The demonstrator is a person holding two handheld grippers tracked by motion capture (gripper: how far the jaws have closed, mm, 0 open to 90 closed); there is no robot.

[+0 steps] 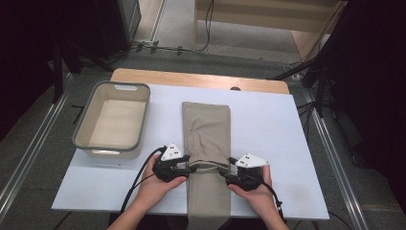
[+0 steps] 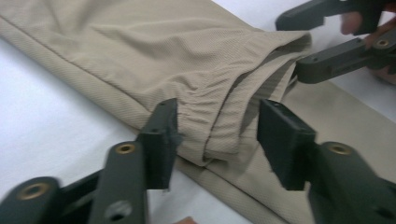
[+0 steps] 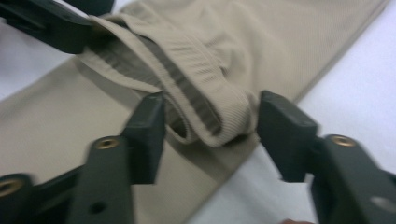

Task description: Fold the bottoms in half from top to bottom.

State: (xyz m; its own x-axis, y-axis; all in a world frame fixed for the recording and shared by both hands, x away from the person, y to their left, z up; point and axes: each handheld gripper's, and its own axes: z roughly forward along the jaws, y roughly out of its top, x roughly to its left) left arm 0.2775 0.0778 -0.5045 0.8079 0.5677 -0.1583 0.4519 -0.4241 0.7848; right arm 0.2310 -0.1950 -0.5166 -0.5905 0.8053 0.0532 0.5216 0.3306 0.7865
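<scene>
Khaki folded trousers (image 1: 207,139) lie lengthwise down the middle of the white table board (image 1: 268,124), ribbed waistband (image 2: 224,116) doubled over near the person's edge. Left gripper (image 2: 217,140) and right gripper (image 3: 210,123) each straddle one waistband corner, jaws part-closed and not visibly pinching yet: symmetric hold, probably for an even next fold. Grey-rimmed beige plastic bin (image 1: 113,120) waits at left, likely the destination.

High cam looks down on table (image 1: 268,120); claw cams close, sharing trousers' waistband (image 2: 224,126).
</scene>
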